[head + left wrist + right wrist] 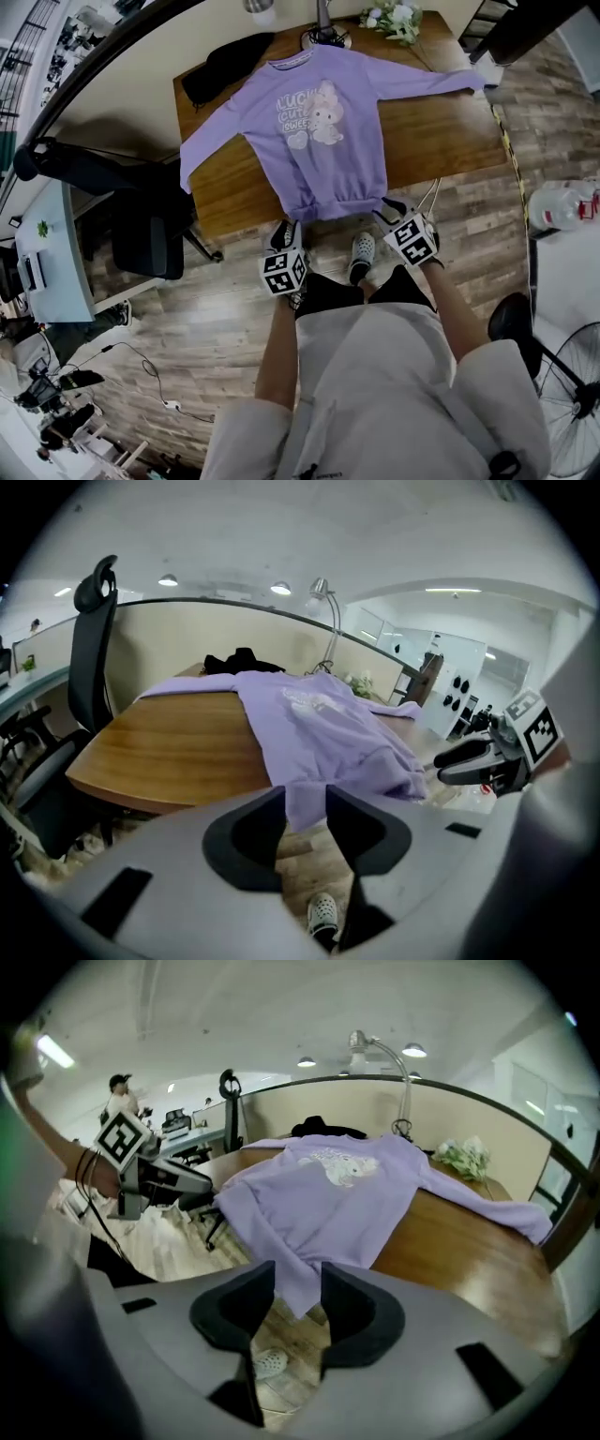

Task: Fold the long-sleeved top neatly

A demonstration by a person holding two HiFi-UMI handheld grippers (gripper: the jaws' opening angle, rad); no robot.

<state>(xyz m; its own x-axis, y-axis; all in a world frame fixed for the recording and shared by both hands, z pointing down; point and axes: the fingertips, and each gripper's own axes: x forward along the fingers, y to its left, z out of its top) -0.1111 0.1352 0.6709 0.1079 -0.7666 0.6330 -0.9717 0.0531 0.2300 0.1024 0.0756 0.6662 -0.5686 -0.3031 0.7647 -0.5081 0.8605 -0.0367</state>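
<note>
Head view shows the purple long-sleeved top point(323, 131) lying face up and flat on the wooden bench point(450, 131). Its collar points to 12 o'clock and its hem hangs just over the bench's near edge at 6 o'clock. The long axis of the body therefore runs straight away from the person. One sleeve point(211, 141) slants out toward 8 o'clock, and the other sleeve point(436, 82) stretches toward 2 o'clock.

The left hand-held gripper point(284, 230) sits at the hem's left corner and the right hand-held gripper point(389, 208) at its right corner. Neither hand is nearer than the other. Each has the whole garment ahead of it at 12 o'clock.

In the left gripper view the jaws stand partly apart with the hem's edge hanging between them. The right gripper view shows the same, with a pointed corner of cloth in the gap. Neither pair looks pressed tight on the cloth.

Folding probably starts from here. Either the hem goes up along that axis, or each hand reaches out to the sleeve on its own side.
</note>
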